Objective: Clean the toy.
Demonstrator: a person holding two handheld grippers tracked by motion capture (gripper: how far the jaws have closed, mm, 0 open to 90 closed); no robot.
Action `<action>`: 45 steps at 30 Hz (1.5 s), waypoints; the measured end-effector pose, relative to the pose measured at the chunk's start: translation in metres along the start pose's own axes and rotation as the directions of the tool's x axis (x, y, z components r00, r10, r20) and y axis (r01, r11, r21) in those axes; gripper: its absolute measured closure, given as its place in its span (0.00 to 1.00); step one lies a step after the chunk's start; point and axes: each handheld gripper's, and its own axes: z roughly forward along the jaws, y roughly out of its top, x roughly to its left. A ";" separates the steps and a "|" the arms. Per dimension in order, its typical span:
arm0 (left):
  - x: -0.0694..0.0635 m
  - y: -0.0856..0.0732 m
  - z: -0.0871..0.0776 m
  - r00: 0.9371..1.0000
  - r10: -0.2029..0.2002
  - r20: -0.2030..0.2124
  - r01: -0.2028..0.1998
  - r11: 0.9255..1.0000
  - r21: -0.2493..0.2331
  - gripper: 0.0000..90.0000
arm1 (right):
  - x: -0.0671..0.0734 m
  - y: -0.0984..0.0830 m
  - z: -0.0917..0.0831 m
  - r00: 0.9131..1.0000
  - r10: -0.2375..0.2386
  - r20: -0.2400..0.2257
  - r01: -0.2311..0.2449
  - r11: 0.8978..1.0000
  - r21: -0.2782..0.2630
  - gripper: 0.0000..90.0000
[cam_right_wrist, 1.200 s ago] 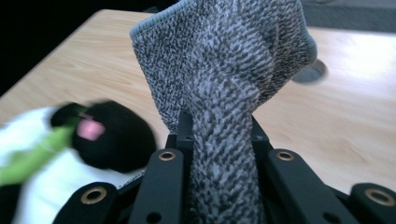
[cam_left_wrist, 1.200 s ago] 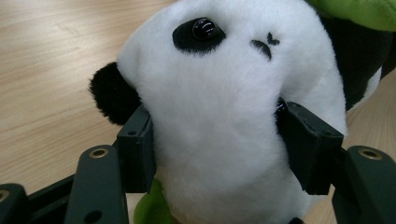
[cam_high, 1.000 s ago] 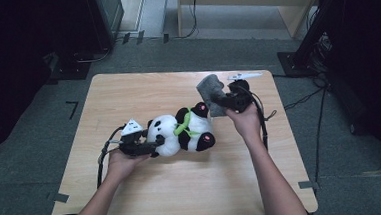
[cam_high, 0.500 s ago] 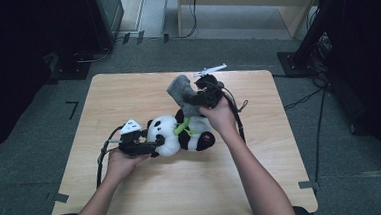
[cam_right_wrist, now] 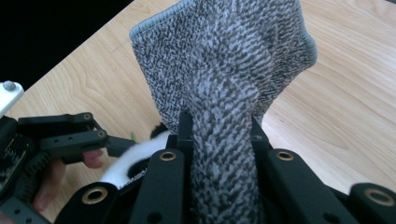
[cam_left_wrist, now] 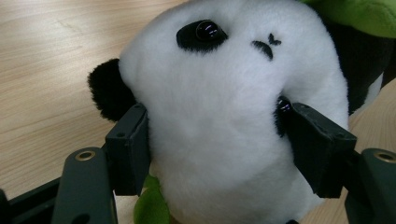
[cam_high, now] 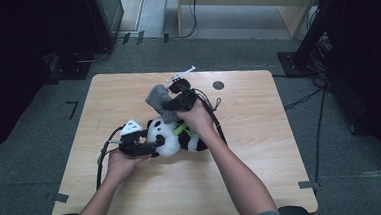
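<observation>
While our left gripper (cam_high: 148,149) sits low on the table (cam_high: 261,148), its jaws have just been widening, yet they press both sides of the toy panda's (cam_left_wrist: 219,116) white head. That panda lies on its side near the table's middle. Just right of it, our right gripper (cam_high: 171,104) hangs above the toy, clamped tight on a grey cloth (cam_right_wrist: 224,79) that stands up from its jaws.

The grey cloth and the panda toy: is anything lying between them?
No: in the high view the grey cloth, pinched in the right claw, hangs just above the panda toy, with nothing between them.
</observation>
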 end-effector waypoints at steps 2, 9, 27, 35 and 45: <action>0.000 0.000 0.000 1.000 -0.002 -0.001 0.002 1.000 0.001 0.33 | 0.005 0.002 0.006 1.000 -0.007 -0.008 0.007 1.000 0.004 0.85; 0.000 0.000 0.000 1.000 -0.003 -0.004 0.003 1.000 0.001 0.33 | 0.013 0.007 0.023 0.997 0.025 -0.075 -0.024 1.000 0.020 0.85; -0.002 -0.001 0.000 1.000 -0.010 -0.018 0.010 1.000 0.013 0.36 | -0.002 0.007 0.044 0.994 0.073 -0.086 -0.057 0.984 0.171 0.85; -0.002 -0.001 0.000 0.999 -0.029 -0.018 0.030 0.999 0.016 0.37 | -0.017 0.003 0.029 0.999 0.006 0.048 -0.016 0.977 0.213 0.85; -0.005 0.000 0.002 1.000 -0.024 -0.012 0.025 0.999 0.024 0.40 | -0.035 -0.003 0.012 0.996 0.023 0.083 -0.045 0.960 0.275 0.85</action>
